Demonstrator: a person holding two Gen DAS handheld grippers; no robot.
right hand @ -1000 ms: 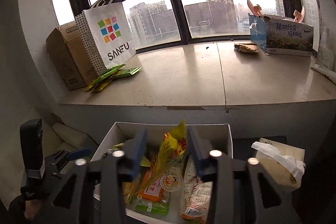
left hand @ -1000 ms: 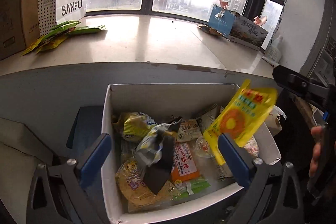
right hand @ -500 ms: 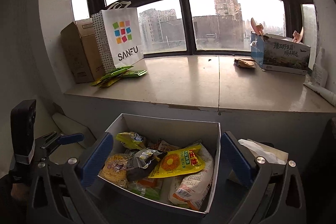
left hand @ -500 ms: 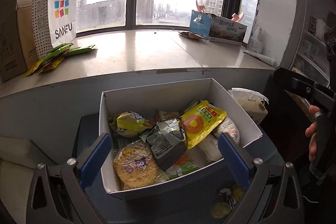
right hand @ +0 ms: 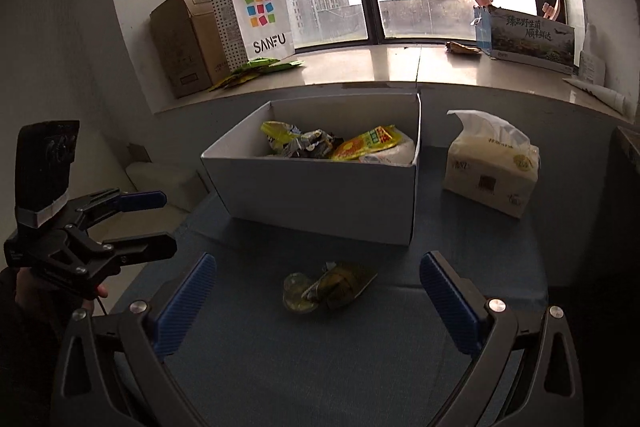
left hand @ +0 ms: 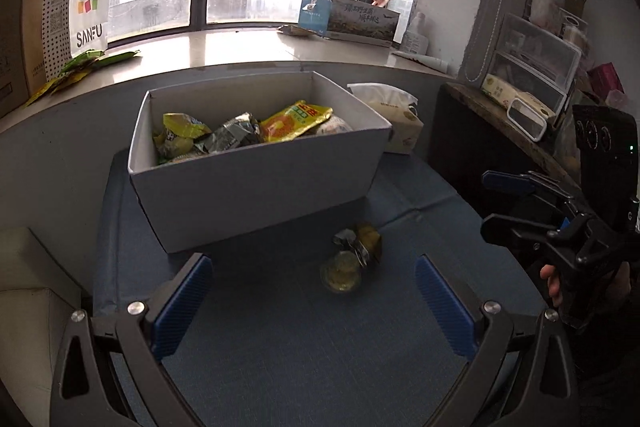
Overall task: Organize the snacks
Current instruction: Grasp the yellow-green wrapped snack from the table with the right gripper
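A white cardboard box [left hand: 256,183] [right hand: 320,195] stands on a blue mat and holds several snack packets, with a yellow packet [left hand: 296,121] [right hand: 366,143] on top. A small yellow-green snack with a round cup [left hand: 354,259] [right hand: 328,287] lies on the mat in front of the box. My left gripper [left hand: 316,299] is open and empty, low over the mat, just short of that snack. My right gripper [right hand: 320,299] is open and empty, also just short of it. Each gripper shows from the side in the other's view: the right [left hand: 508,203] and the left [right hand: 156,219].
A tissue pack [right hand: 492,167] [left hand: 396,119] stands right of the box. The windowsill behind holds a SANFU paper bag [right hand: 260,15], a brown carton [right hand: 184,47], green packets [right hand: 256,67] and a printed box [right hand: 528,39]. Shelves with drawers [left hand: 532,75] stand at the far right.
Both grippers have pulled back and down from above the box to low over the mat. The right gripper let go of the yellow packet, which now lies in the box.
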